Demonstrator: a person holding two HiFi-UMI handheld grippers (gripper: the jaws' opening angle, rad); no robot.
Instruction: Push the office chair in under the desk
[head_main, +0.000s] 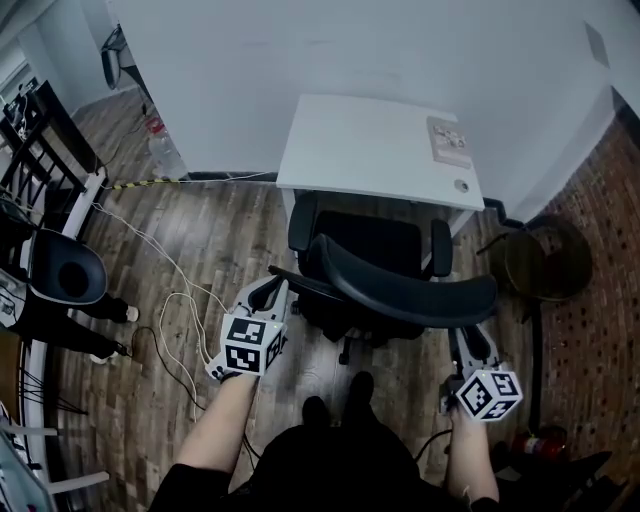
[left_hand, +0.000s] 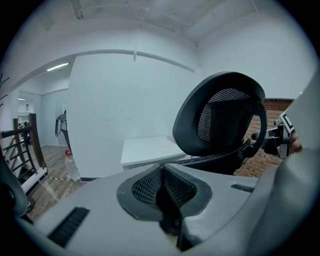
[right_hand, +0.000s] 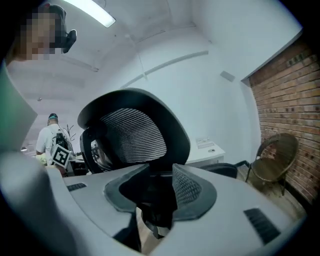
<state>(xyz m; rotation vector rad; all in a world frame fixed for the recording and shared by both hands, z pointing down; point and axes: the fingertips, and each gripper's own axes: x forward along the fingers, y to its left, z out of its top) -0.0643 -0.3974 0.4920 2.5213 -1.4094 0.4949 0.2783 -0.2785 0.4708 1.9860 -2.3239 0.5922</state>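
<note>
- The black mesh-backed office chair (head_main: 400, 280) stands on the wood-plank floor (head_main: 210, 240) just in front of the white rectangular desk (head_main: 370, 150). It faces the desk, with its curved backrest toward me.
- The seat's front edge lies about level with the tabletop's near edge. Most of the seat and both armrests are on my side, so I judge the chair is not pushed in yet.
- My left gripper (head_main: 274, 292) sits at the left end of the backrest's top rim, touching it or just beside it.
- In the left gripper view its fingers (left_hand: 150, 184) are together with nothing between them. The backrest rises off to their right.
- My right gripper (head_main: 468, 345) is tucked just below the right end of the same rim.
- In the right gripper view its fingers (right_hand: 189, 187) are apart, with the dark lower edge of the backrest at their mouth. I cannot see the pads pressing on it, so I take this as a loose bracket and not a clamp.
- The step in hand looks like bracing both grippers on the backrest, ready to shove.
- The next move calls for an even forward push from both sides, so the chair rolls straight and does not swivel.
- The armrests look close to the tabletop's height and may catch on its edge.
- A white cable (head_main: 170, 300) on the floor lies left of the chair's path.
</note>
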